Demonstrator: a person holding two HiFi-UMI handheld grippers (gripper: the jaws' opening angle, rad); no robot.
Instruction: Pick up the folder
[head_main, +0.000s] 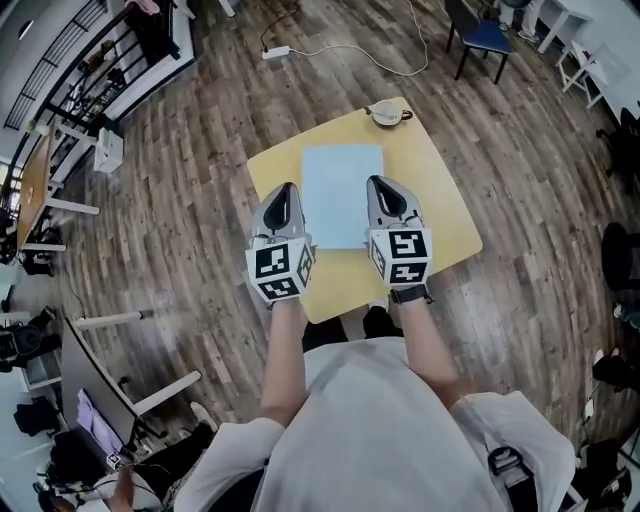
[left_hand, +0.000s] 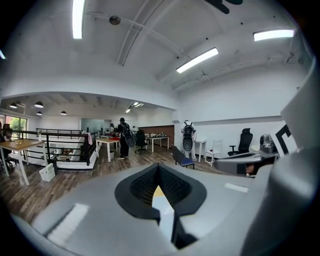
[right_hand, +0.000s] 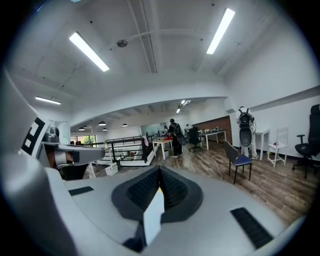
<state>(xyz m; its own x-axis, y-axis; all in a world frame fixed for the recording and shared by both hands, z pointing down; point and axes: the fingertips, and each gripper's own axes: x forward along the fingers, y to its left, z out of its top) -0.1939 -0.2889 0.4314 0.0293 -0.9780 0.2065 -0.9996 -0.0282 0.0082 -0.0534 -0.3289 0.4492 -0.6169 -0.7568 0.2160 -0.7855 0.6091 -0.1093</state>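
Observation:
A pale blue folder (head_main: 343, 195) lies flat in the middle of a yellow table (head_main: 445, 215). My left gripper (head_main: 283, 189) hangs over the folder's left edge, and my right gripper (head_main: 381, 183) over its right edge. Both point away from me, and whether they touch the folder cannot be told. In the left gripper view the dark jaws of the left gripper (left_hand: 158, 167) meet at the tip with nothing held, and a sliver of the folder (left_hand: 165, 212) shows beneath. The right gripper (right_hand: 160, 171) is shut the same way, with a pale strip of the folder (right_hand: 153, 216) below it.
A round cup (head_main: 386, 113) stands at the table's far corner. A blue chair (head_main: 485, 37) and a power strip (head_main: 277, 52) with its cord are on the wooden floor beyond. Desks and a railing (head_main: 95, 70) line the left. A person (left_hand: 122, 137) stands far off.

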